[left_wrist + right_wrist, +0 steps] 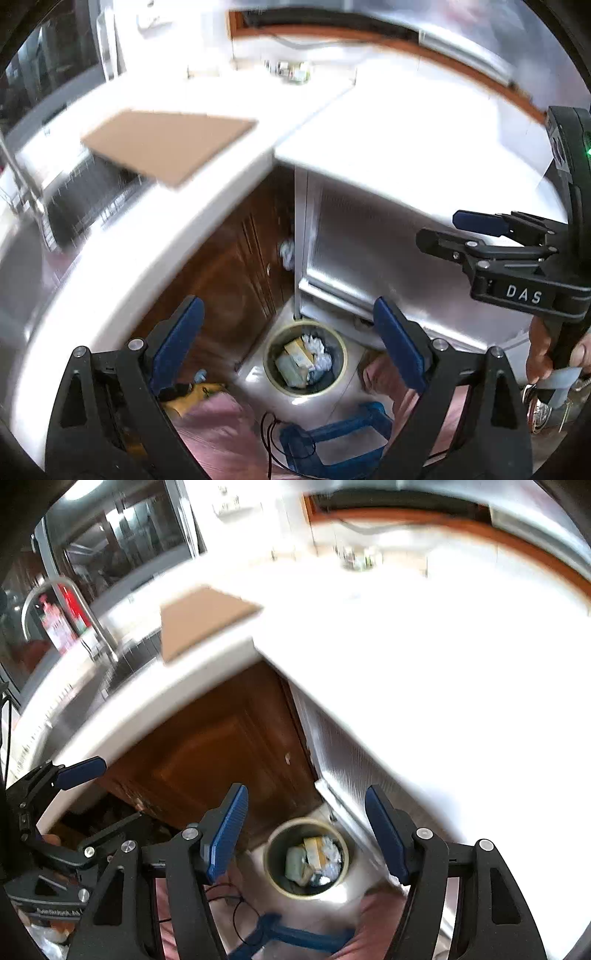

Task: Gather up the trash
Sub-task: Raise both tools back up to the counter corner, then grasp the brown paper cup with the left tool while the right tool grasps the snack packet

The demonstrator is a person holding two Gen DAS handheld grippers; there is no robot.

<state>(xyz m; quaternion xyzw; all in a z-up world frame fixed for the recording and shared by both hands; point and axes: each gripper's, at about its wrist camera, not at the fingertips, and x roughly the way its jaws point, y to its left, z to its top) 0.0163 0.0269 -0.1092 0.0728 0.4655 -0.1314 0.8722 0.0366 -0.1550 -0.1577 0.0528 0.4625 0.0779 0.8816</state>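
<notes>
A white L-shaped countertop (207,221) runs over dark brown cabinet doors (207,753), carrying a flat cardboard sheet (166,144) beside the steel sink (85,199). On the pale floor in the corner stands a round bin (271,373) holding crumpled paper and packaging (304,356). Left gripper (288,343) and right gripper (306,830) both hang above the bin, jaws spread wide and empty.

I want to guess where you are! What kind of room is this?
Most likely a home kitchen. There is a white countertop with a sink and curved metal faucet, brown wooden cabinet doors under it, and a round trash bin on the floor already holding crumpled paper and packaging.
</notes>
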